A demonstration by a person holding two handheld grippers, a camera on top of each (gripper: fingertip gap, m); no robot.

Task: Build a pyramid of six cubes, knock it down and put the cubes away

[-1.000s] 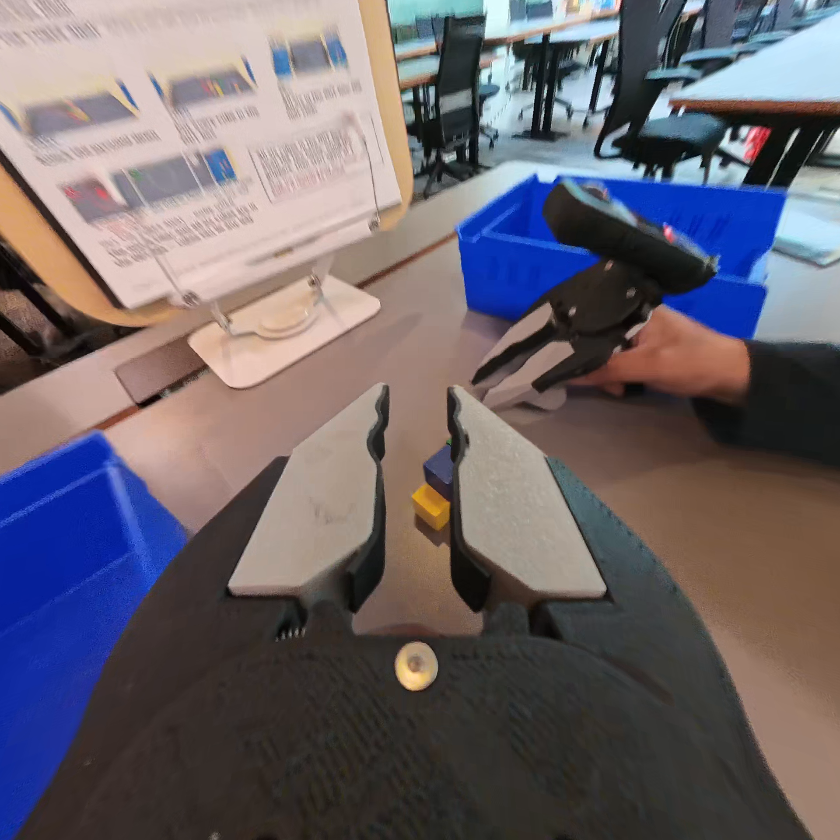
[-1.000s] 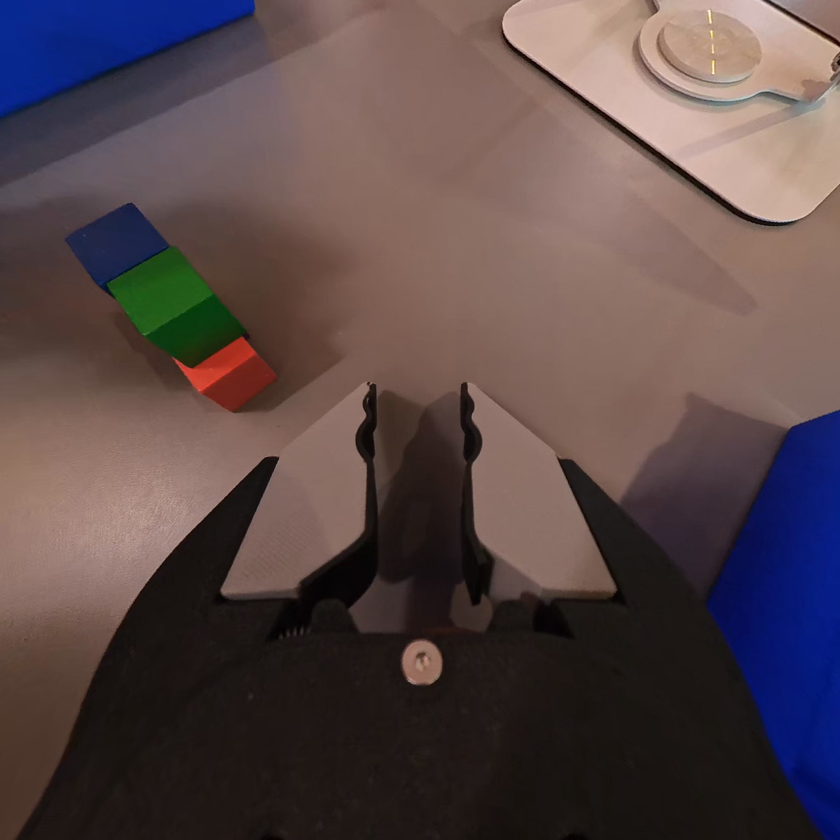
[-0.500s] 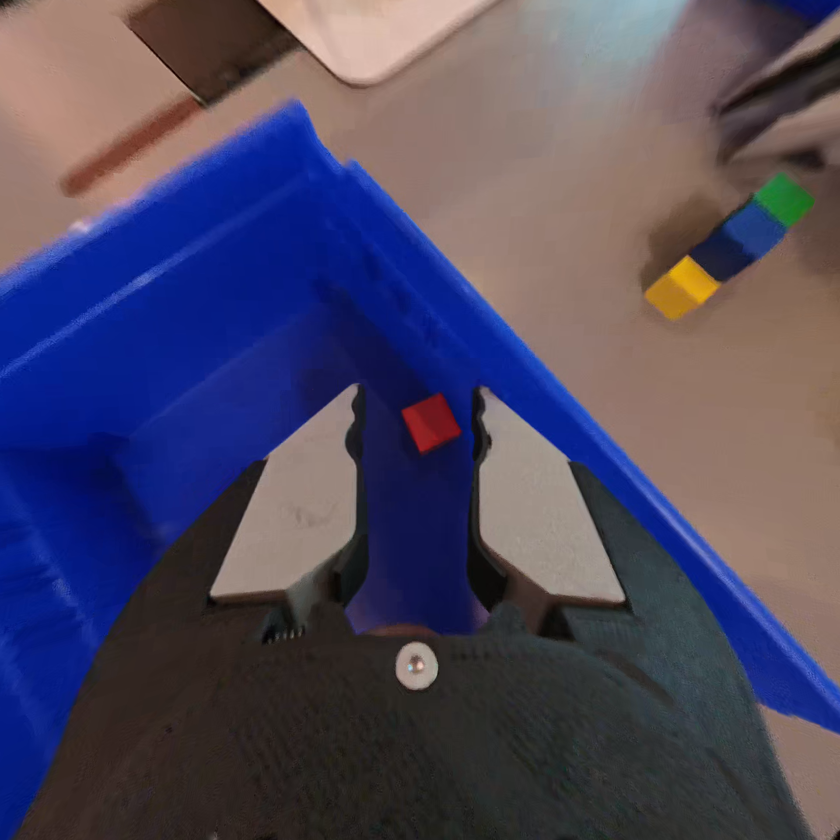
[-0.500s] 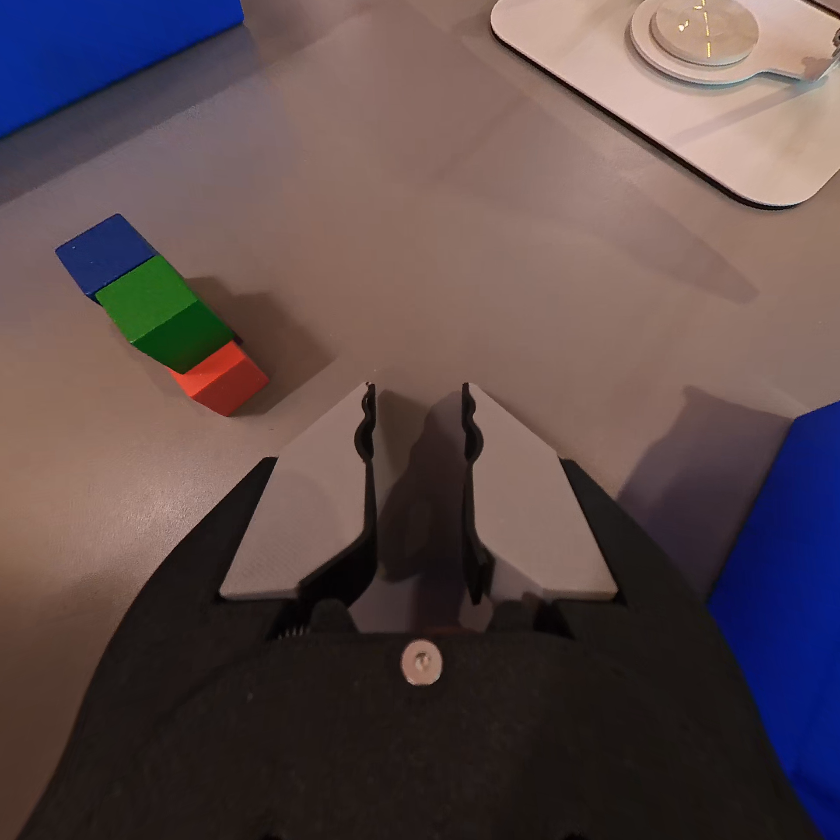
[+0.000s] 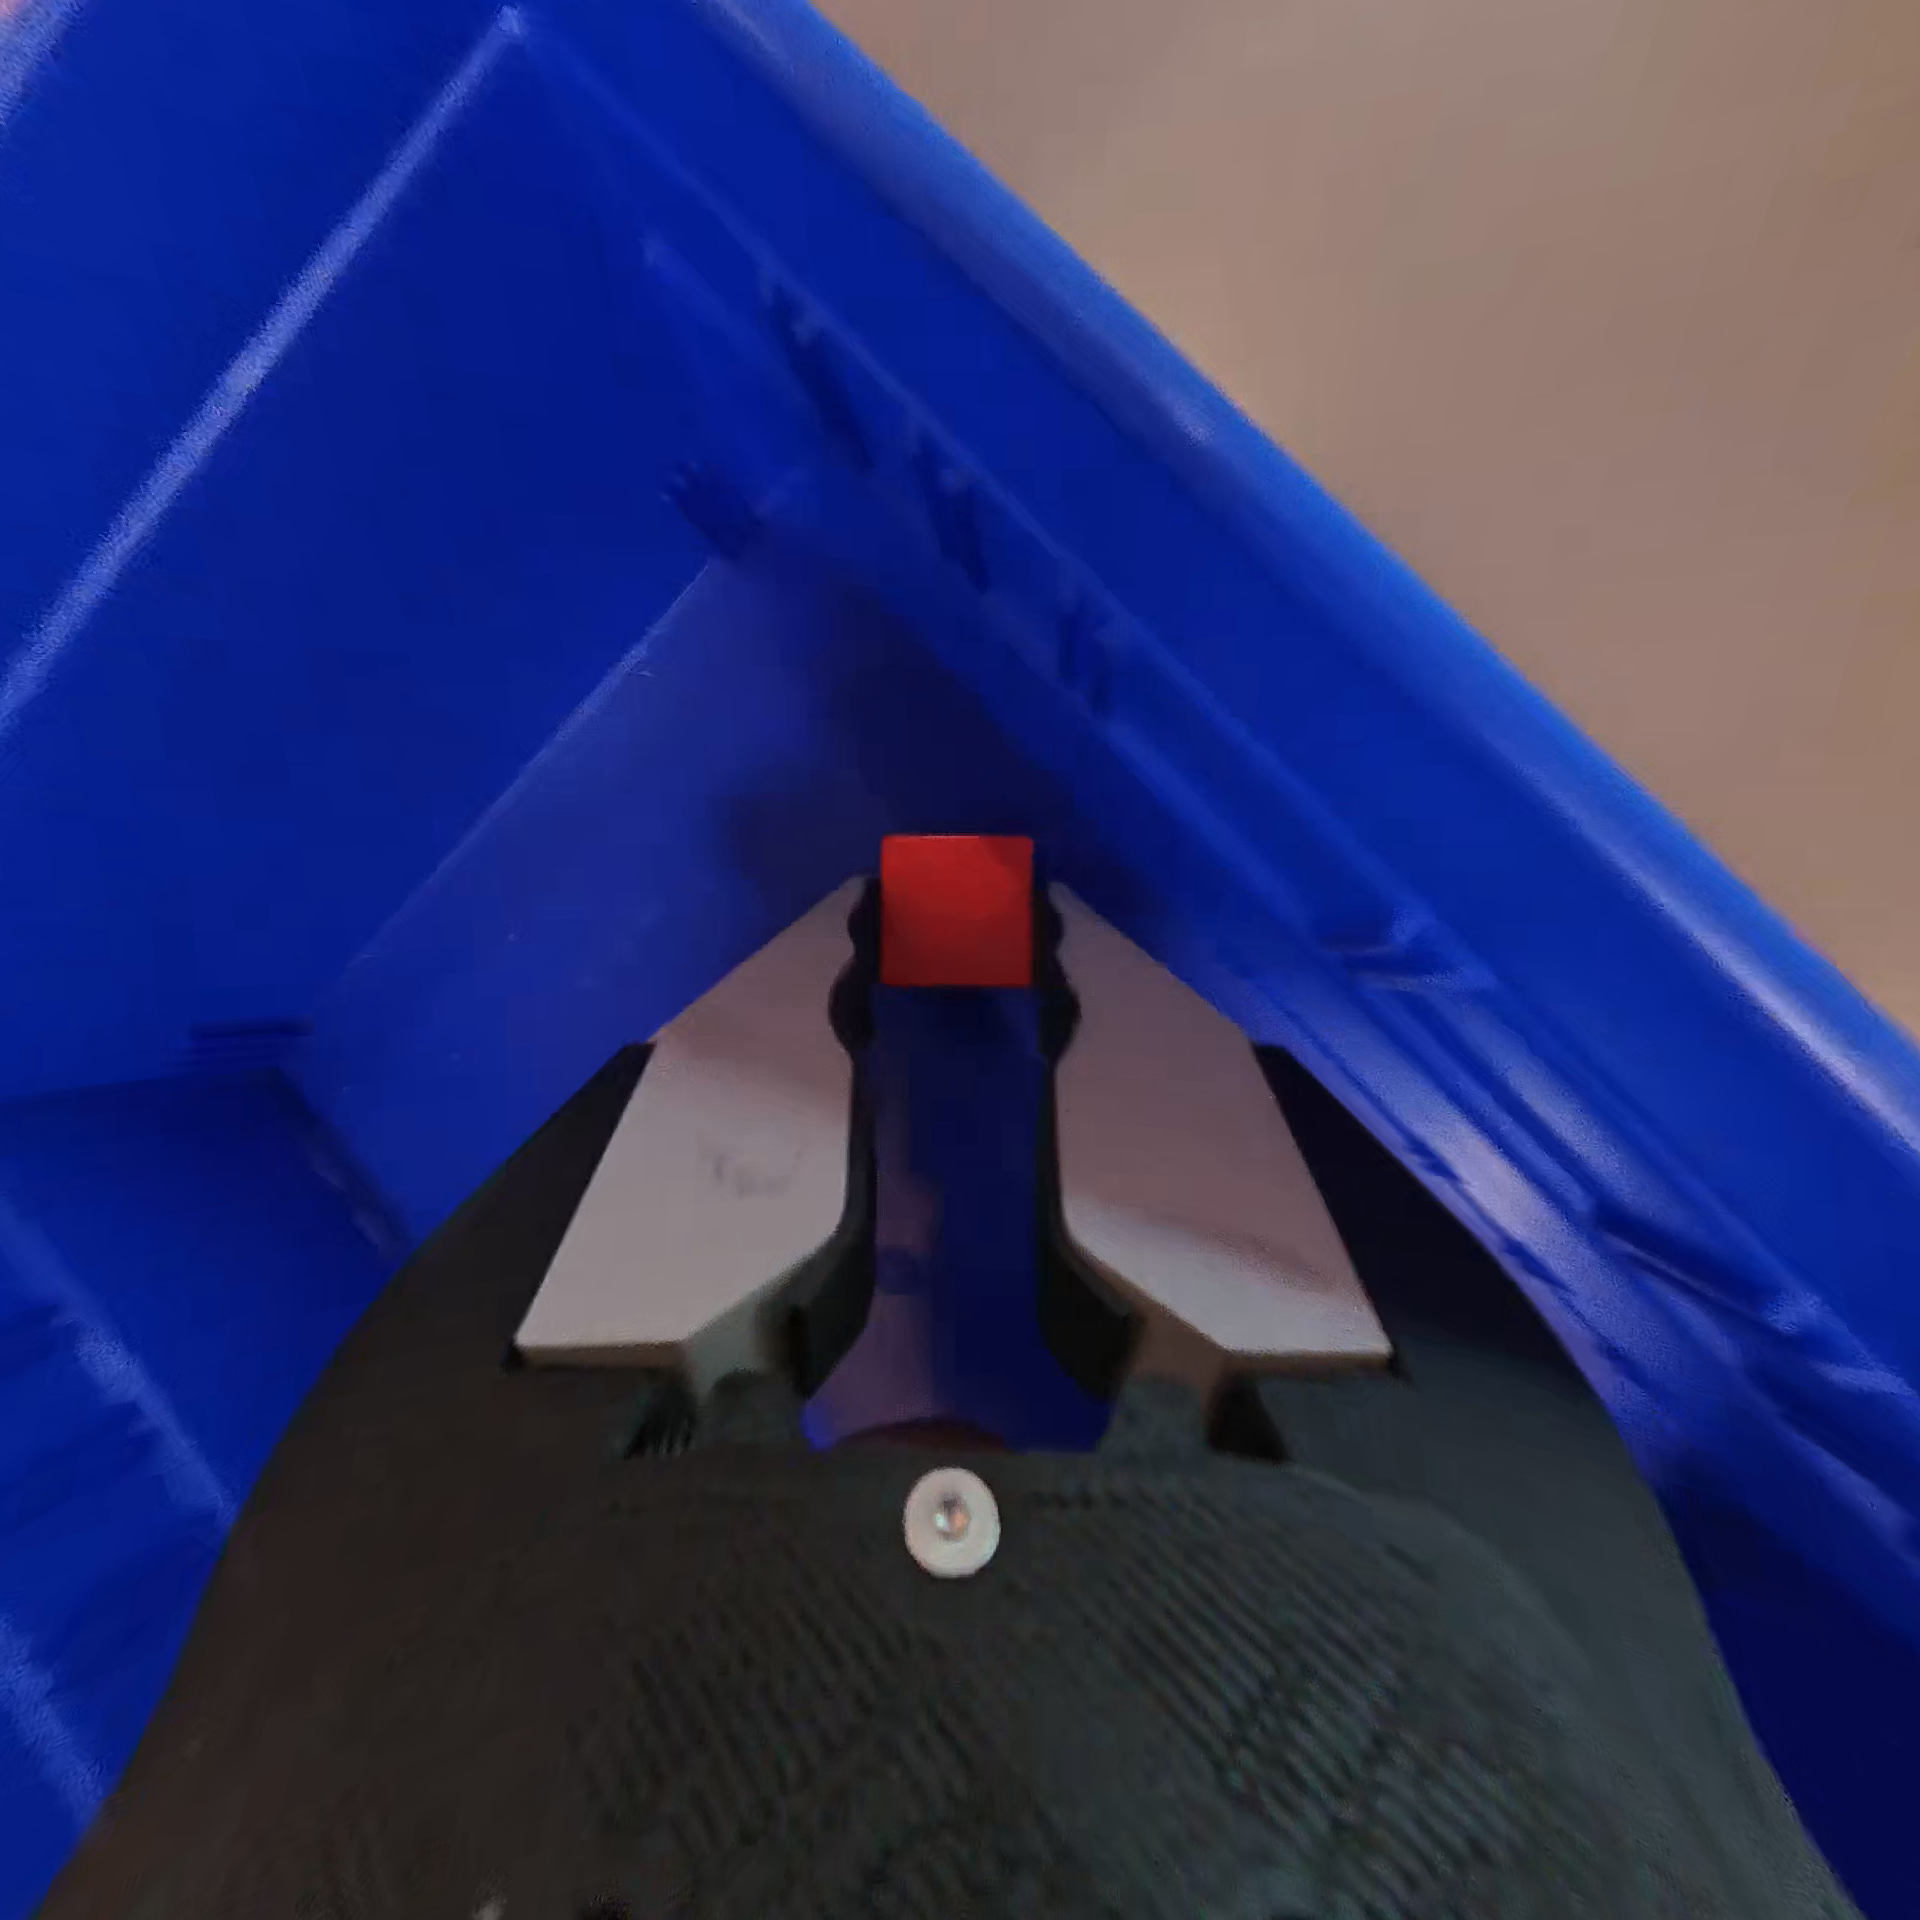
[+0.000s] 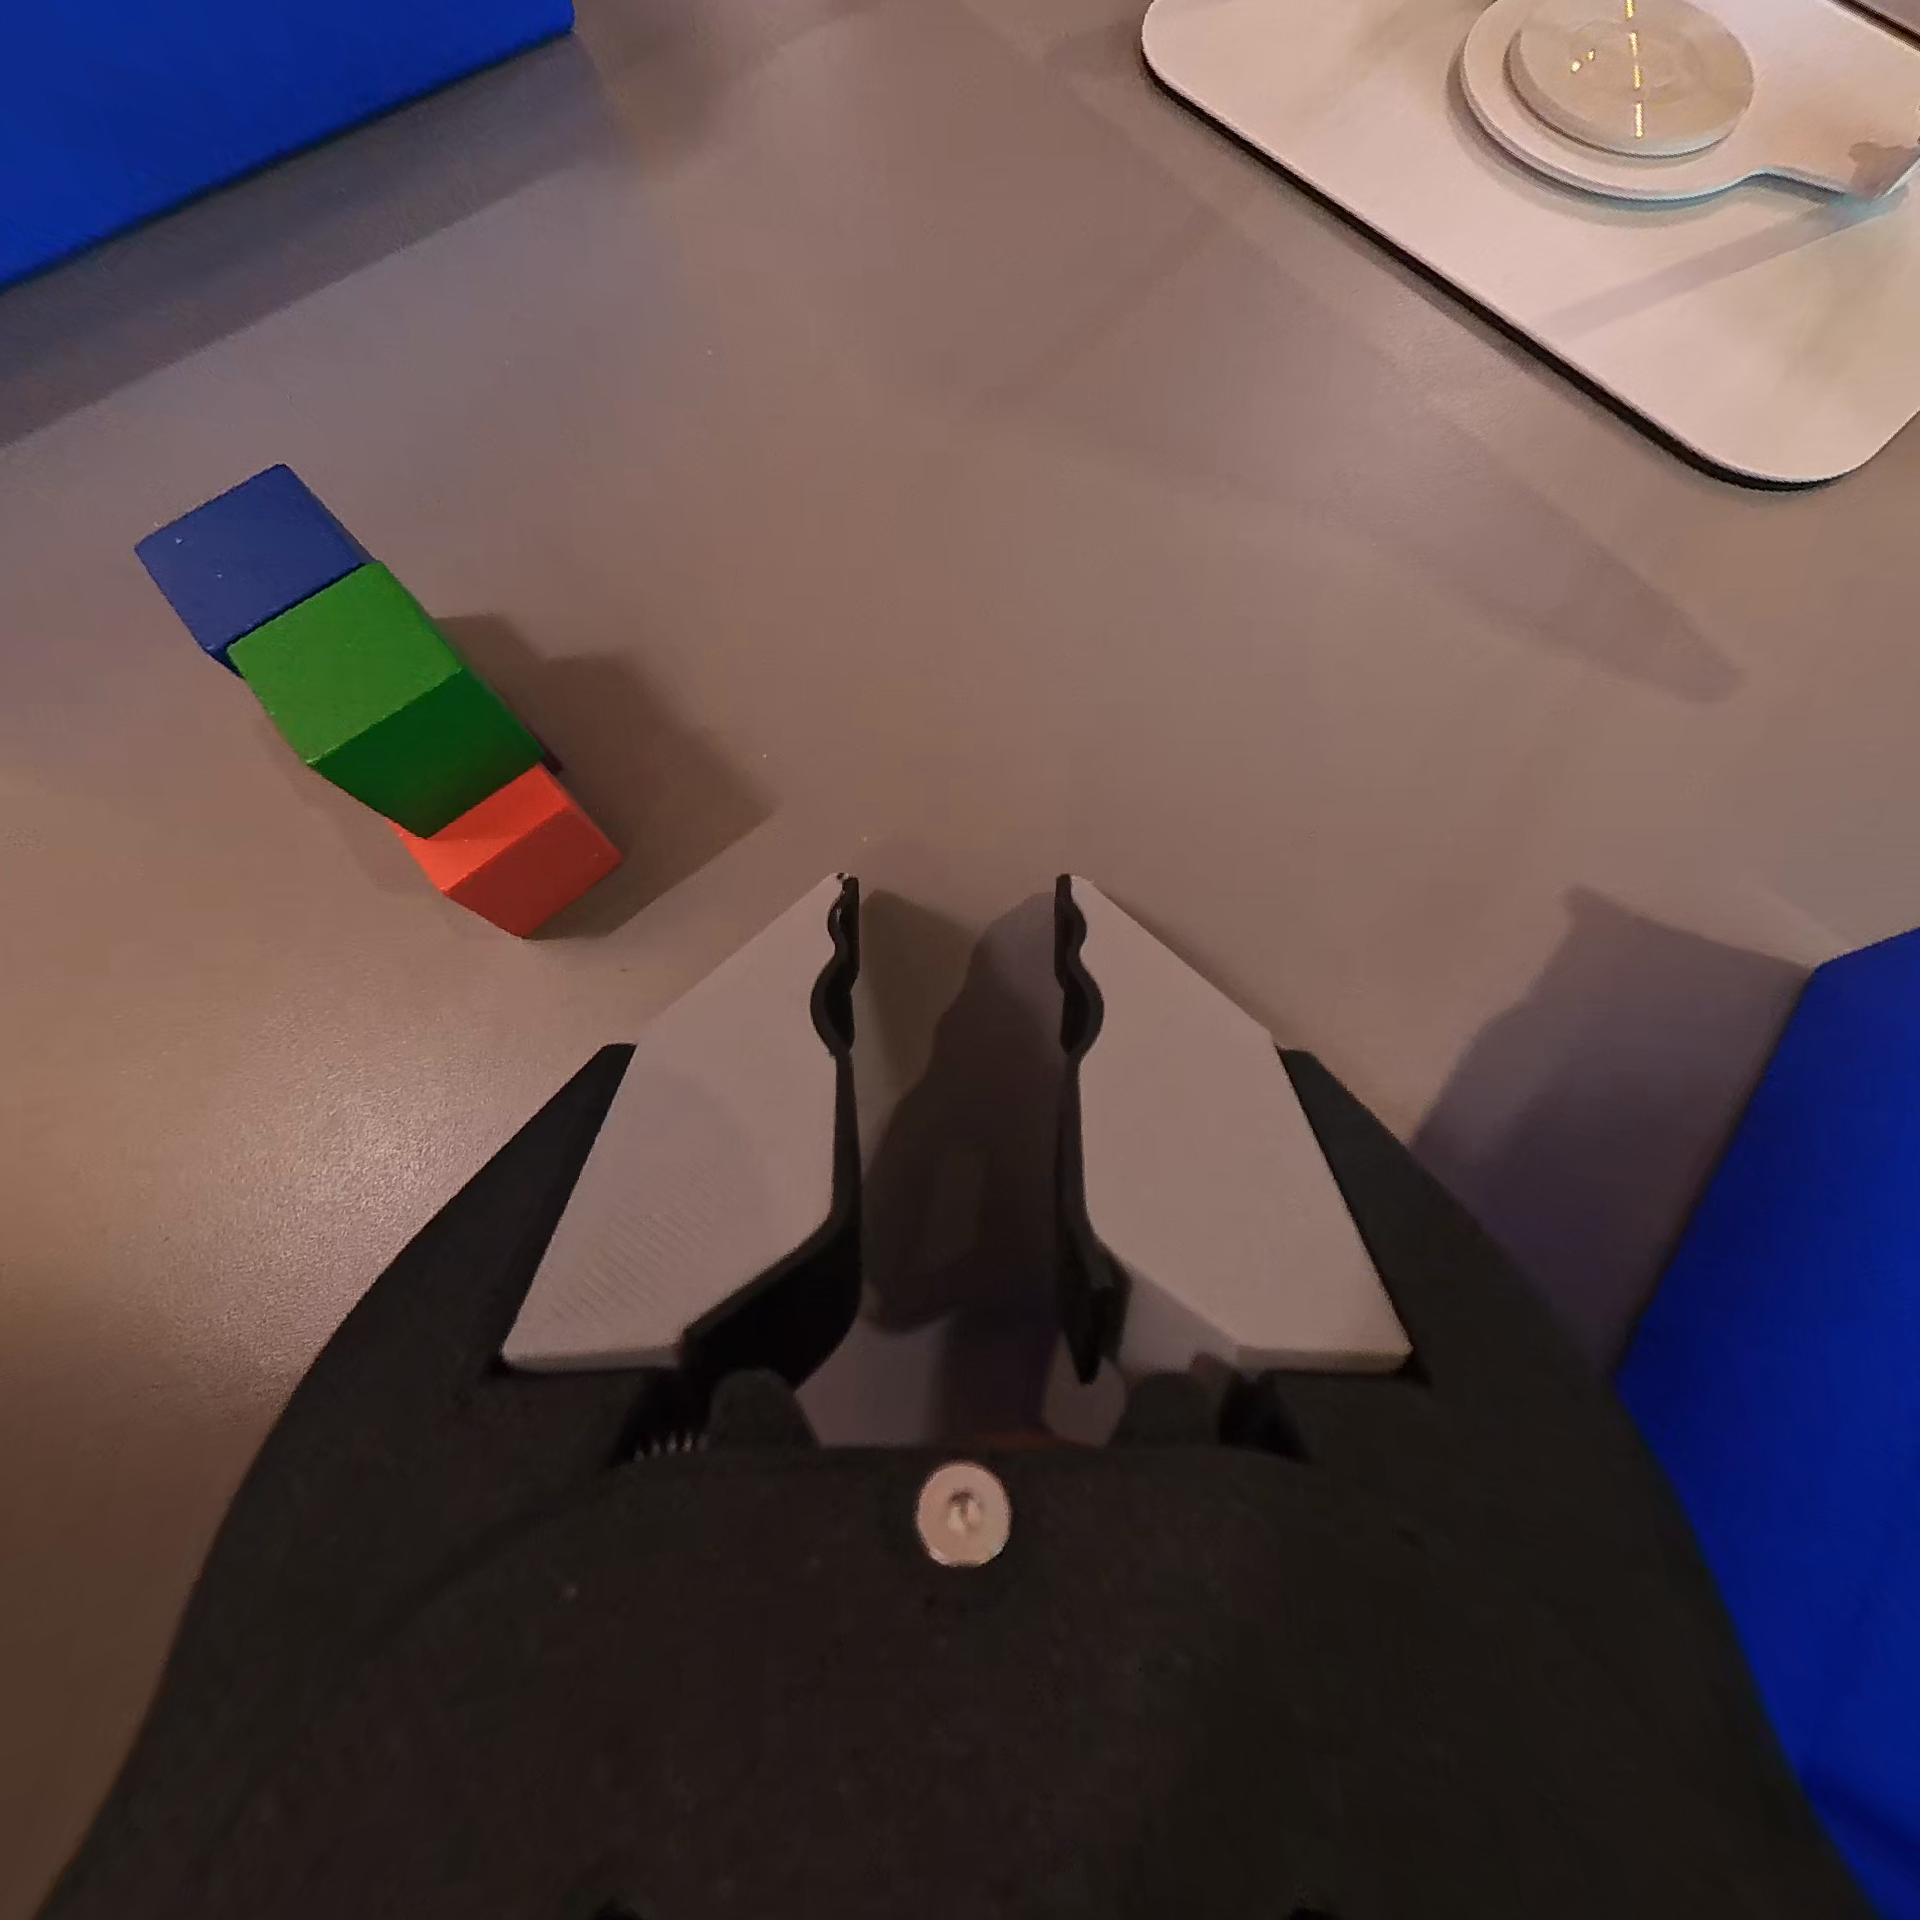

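A small red cube [image 5: 956, 912] with flat matte faces and crisp edges is seen between the fingertips of the left claw [image 5: 956, 925], inside a blue plastic bin [image 5: 623, 436] close to an inner corner; both fingertips lie against the cube's sides, though the slightly blurred view leaves it unclear whether the cube is truly gripped or only framed by the tips. Ribbed walls of the bin are seen rising around it, and beyond its rim a strip of grey-brown bench [image 5: 1558, 312] is visible. In the right wrist view, the right claw [image 6: 956, 904] is held narrowly parted above the bench with nothing between its fingers. To its left, three cubes are clustered together, touching: a dark blue cube [image 6: 244, 556] farthest away, a green cube [image 6: 384, 696] raised and overlapping it, and an orange-red cube [image 6: 514, 852] nearest, partly under the green one. A white stand base [image 6: 1558, 249] lies at the upper right, and blue bin edges are seen at the upper left [image 6: 208, 104] and right [image 6: 1808, 1351]
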